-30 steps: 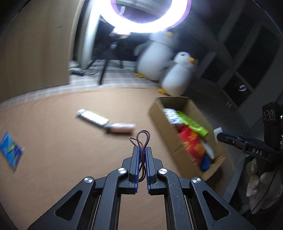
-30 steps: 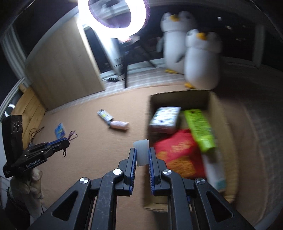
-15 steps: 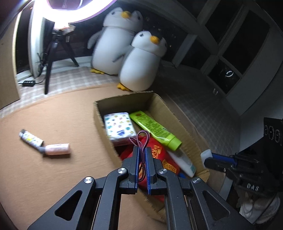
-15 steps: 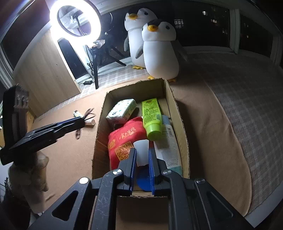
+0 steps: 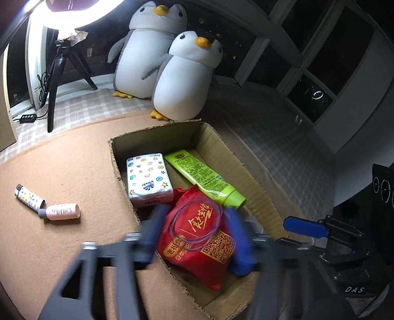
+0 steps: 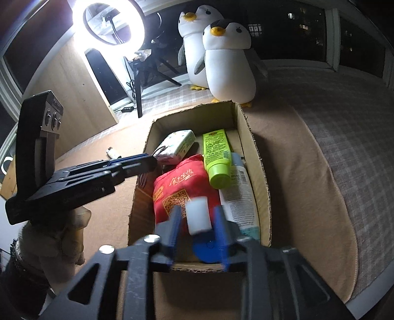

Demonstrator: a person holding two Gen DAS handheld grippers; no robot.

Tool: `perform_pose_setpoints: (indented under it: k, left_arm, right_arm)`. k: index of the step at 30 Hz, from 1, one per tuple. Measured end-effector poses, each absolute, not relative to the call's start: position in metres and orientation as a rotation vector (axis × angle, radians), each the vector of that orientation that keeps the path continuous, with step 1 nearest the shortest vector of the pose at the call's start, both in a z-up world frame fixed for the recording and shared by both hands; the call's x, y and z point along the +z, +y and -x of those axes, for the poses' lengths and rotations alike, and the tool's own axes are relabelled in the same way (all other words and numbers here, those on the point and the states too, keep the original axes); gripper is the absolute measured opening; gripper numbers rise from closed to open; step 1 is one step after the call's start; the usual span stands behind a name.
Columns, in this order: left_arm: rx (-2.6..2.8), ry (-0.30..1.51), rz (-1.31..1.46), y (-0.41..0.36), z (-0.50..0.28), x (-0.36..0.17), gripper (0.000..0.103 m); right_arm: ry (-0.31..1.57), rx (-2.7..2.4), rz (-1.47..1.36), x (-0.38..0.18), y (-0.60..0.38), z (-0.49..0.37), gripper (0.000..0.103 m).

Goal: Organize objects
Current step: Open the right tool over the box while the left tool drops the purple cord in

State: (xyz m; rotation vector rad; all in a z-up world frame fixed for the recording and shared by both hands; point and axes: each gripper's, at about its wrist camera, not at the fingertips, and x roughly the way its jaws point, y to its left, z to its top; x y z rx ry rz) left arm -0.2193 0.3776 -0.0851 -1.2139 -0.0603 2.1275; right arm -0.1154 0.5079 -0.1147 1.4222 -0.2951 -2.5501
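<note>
A cardboard box [image 5: 258, 194] [image 6: 256, 152] holds a red pouch [image 5: 197, 243] [image 6: 177, 182], a tissue pack [image 5: 147, 178] [image 6: 178, 144], a green tube [image 5: 204, 178] [image 6: 216, 157] and a white tube [image 6: 240, 194]. My left gripper [image 5: 194, 226] is open over the box; a thin purple hair tie [image 5: 194, 221] lies loose on the red pouch. My right gripper [image 6: 199, 221] is open above the box's near end; a small white block [image 6: 197, 214] sits loose between its jaws, over a blue disc [image 6: 206, 248].
A pink bottle [image 5: 61, 211] and a patterned lighter [image 5: 29, 200] lie on the tan mat left of the box. Two plush penguins [image 5: 182, 81] [image 6: 226, 66] stand behind it. A ring light on a tripod [image 5: 61, 54] [image 6: 110, 22] stands at the back left.
Both grippers have opened. The left one has let the hair tie drop onto the red pouch; the right one has loosened from the white block over the box.
</note>
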Motion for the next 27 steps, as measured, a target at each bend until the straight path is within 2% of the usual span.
perform_pose_setpoints:
  k: [1,9,18,27]
  left_arm:
    - [2.133,-0.062,1.208,0.376,0.219,-0.084,0.064]
    - [2.151,-0.085,1.214,0.356,0.215,-0.079,0.064]
    - [2.229,-0.118,1.248,0.297,0.198,-0.076,0.064]
    - [2.350,-0.174,1.313,0.204,0.180,-0.084,0.064]
  right_arm:
    - [-0.298,-2.560,-1.415,-0.114,0.508,0.114,0.041]
    - [-0.348,-2.580,-1.418,-0.112,0.512,0.114,0.047]
    - [-0.367,-2.567,-1.411,-0.112,0.495,0.113,0.055]
    - [-0.365,-2.521,-1.401,-0.118,0.454,0.112,0.055]
